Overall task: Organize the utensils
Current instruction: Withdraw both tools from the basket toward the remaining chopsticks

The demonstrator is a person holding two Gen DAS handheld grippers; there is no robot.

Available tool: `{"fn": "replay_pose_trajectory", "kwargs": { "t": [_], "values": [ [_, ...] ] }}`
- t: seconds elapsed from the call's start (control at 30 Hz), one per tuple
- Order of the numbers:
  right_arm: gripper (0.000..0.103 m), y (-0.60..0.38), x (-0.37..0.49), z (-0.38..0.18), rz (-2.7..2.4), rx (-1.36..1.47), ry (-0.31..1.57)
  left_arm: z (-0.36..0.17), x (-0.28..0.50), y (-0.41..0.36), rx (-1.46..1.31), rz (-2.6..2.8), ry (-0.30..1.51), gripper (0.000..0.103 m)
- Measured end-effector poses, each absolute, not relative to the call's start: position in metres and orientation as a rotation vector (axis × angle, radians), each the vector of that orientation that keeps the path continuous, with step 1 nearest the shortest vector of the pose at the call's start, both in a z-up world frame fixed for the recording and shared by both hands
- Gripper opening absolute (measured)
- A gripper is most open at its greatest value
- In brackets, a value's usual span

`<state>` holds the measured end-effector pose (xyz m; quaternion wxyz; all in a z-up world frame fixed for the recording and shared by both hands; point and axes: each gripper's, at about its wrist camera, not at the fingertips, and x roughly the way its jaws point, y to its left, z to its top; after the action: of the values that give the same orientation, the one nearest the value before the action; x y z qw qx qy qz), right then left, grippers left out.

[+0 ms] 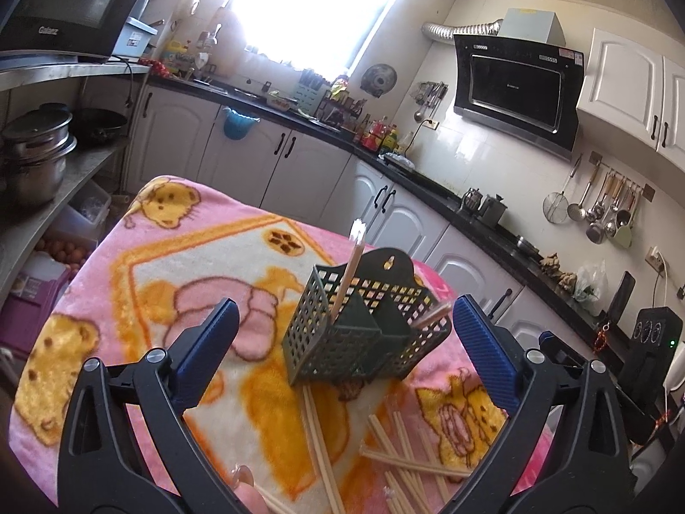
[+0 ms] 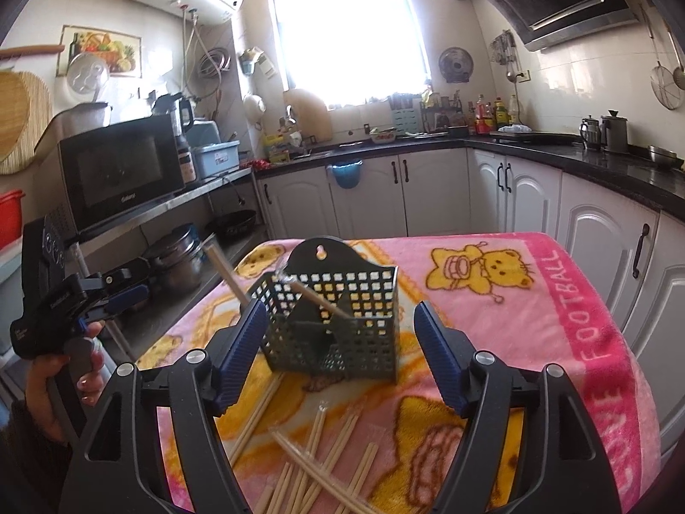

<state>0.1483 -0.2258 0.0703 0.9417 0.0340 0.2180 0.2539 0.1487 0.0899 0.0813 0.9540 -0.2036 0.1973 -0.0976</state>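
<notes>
A dark green perforated utensil basket [image 1: 364, 334] [image 2: 338, 330] stands upright on the pink blanket. Two wooden chopsticks [image 1: 347, 276] [image 2: 319, 299] lean inside it. Several loose chopsticks [image 1: 406, 458] [image 2: 317, 462] lie crossed on the blanket in front of the basket. My left gripper [image 1: 346, 306] is wide open, with the basket just beyond its blue fingers [image 1: 205, 351] and nothing held. My right gripper [image 2: 339, 310] is open too, its fingers [image 2: 441, 360] flanking the basket's near side without pressing it. The left gripper [image 2: 85, 300] also shows at the left edge of the right wrist view, held by a hand [image 2: 51, 389].
The table is covered by a pink bear-print blanket [image 1: 128, 257] [image 2: 535, 321], whose edges drop off on the left and right. A metal shelf with pots [image 1: 38, 150] and a microwave [image 2: 120, 171] stands to the left. White cabinets [image 2: 428, 192] and a dark counter run behind.
</notes>
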Motion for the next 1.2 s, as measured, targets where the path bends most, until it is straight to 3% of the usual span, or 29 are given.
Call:
{"fn": "replay_pose_trajectory", "kwargs": {
  "t": [1.2],
  "values": [
    [0.069,-0.155,0.122,0.009,0.667,-0.168,0.624,-0.011,0.121,0.110,-0.429,-0.115,0.669,0.092]
  ]
}}
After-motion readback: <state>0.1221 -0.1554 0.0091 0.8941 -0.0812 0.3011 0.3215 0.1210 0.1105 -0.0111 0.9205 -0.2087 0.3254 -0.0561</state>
